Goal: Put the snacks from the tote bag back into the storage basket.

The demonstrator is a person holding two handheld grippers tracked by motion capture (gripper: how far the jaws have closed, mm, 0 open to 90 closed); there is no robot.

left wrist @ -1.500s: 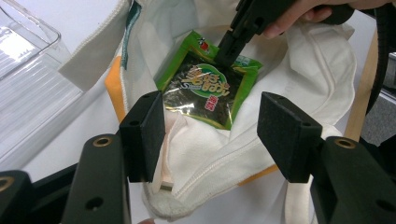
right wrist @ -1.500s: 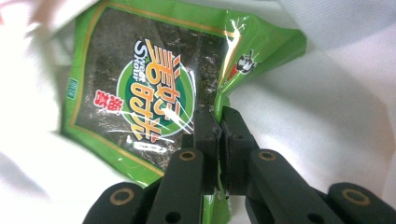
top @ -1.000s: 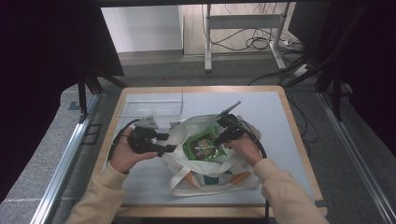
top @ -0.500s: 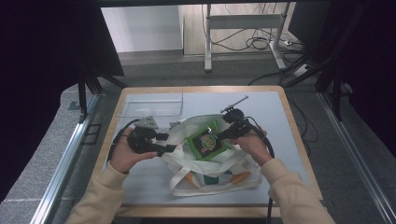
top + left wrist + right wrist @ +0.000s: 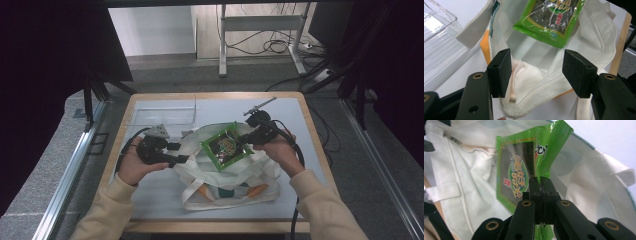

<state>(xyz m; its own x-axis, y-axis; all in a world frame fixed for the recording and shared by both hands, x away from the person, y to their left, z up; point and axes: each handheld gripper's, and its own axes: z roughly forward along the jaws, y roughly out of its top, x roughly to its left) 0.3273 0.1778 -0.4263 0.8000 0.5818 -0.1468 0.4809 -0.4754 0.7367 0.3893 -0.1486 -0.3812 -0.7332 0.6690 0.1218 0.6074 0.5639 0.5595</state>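
Note:
A white tote bag [image 5: 220, 186] with orange and green print lies on the table, its mouth open toward the far side. My right gripper [image 5: 244, 144] is shut on the edge of a green seaweed packet [image 5: 225, 146] and holds it tilted above the bag's mouth. In the right gripper view the closed jaws [image 5: 540, 181] pinch the packet [image 5: 516, 170], with the bag's white lining [image 5: 466, 170] behind it. My left gripper [image 5: 181, 152] stands open at the bag's left rim. In the left gripper view its jaws [image 5: 539, 72] straddle the folded rim [image 5: 529, 82]; the packet [image 5: 550, 17] hangs beyond.
A clear plastic tray [image 5: 160, 116] sits at the far left of the white tabletop, seen also in the left gripper view [image 5: 439, 37]. The table's wooden rim [image 5: 315, 135] runs along the right. Cables trail from both grippers.
The right gripper has risen and drifted slightly right with the packet, which now stands higher over the bag's mouth. The left gripper has stayed at the rim.

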